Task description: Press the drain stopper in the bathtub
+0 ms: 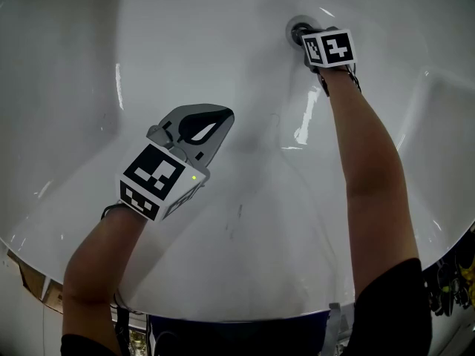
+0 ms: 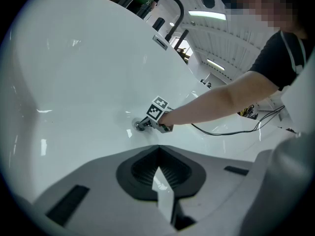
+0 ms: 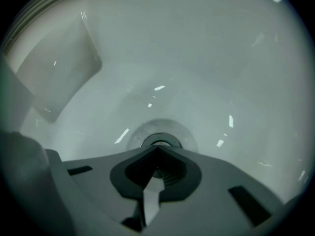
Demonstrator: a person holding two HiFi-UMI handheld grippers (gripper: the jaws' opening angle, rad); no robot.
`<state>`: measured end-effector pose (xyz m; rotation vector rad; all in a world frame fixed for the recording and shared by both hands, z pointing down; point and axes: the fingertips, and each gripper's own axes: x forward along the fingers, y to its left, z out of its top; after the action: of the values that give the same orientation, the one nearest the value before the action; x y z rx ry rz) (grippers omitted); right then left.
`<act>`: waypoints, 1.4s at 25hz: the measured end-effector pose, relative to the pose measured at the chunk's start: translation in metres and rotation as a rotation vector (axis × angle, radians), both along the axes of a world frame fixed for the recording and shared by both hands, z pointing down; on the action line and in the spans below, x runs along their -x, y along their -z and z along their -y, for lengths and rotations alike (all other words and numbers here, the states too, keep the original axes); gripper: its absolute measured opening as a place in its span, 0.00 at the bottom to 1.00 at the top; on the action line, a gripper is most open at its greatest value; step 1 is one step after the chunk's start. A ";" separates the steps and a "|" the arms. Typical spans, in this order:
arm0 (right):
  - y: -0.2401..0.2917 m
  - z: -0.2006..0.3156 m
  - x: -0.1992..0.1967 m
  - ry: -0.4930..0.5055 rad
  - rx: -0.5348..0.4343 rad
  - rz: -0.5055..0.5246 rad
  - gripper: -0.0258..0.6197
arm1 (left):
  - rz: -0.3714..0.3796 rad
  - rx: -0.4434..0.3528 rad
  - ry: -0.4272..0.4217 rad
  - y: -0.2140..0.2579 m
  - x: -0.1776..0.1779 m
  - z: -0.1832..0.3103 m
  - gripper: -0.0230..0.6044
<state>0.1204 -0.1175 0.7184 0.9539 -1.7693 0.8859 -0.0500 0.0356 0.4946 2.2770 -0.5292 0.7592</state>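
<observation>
**Bathtub** (image 1: 185, 50): white, glossy, seen from above; its floor slopes down to the drain at the far end.

**Drain stopper** (image 1: 297, 28): round, dark centre within a metal ring, set in the tub floor at the far end, right of the middle. In the right gripper view it (image 3: 160, 140) sits directly beyond the jaw tips.

**Right gripper** (image 1: 303, 37): arm stretched down into the tub, marker cube uppermost. The jaws are closed tip to tip and grip nothing. The tips sit at the stopper's edge; whether they touch it cannot be made out. From the left gripper view it (image 2: 146, 122) shows at the drain, with the forearm (image 2: 216, 102) running back to the right.

**Left gripper** (image 1: 223, 116): above the tub floor near the middle, well apart from the drain. Jaws brought fully together, nothing between them.

**Faucet** (image 2: 173, 6): black, curved, on the tub's far rim.

**Cable** (image 2: 231, 131): dark, lying along the right rim.
</observation>
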 end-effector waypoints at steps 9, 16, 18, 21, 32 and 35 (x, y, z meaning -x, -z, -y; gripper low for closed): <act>-0.002 0.004 -0.002 -0.061 -0.015 -0.070 0.06 | 0.048 -0.019 -0.044 0.018 -0.005 0.001 0.05; 0.100 -0.017 -0.007 -0.295 -0.178 0.189 0.06 | 0.060 -0.055 -0.053 0.084 0.000 -0.003 0.05; 0.152 -0.046 0.002 -0.252 -0.215 0.288 0.06 | 0.039 -0.076 -0.013 0.114 -0.001 -0.007 0.05; 0.230 -0.090 0.008 -0.208 -0.266 0.398 0.06 | -0.001 -0.102 0.027 0.159 -0.007 -0.017 0.05; 0.517 -0.163 0.002 -0.240 -0.513 0.516 0.06 | -0.117 -0.164 0.077 0.338 -0.003 -0.034 0.05; 0.580 -0.159 0.005 -0.251 -0.591 0.540 0.06 | -0.143 -0.229 0.080 0.385 0.002 -0.021 0.05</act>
<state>0.1156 0.0410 0.1381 1.4322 -2.4941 0.8386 -0.0524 0.0561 0.1094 2.4809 -0.6637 0.5139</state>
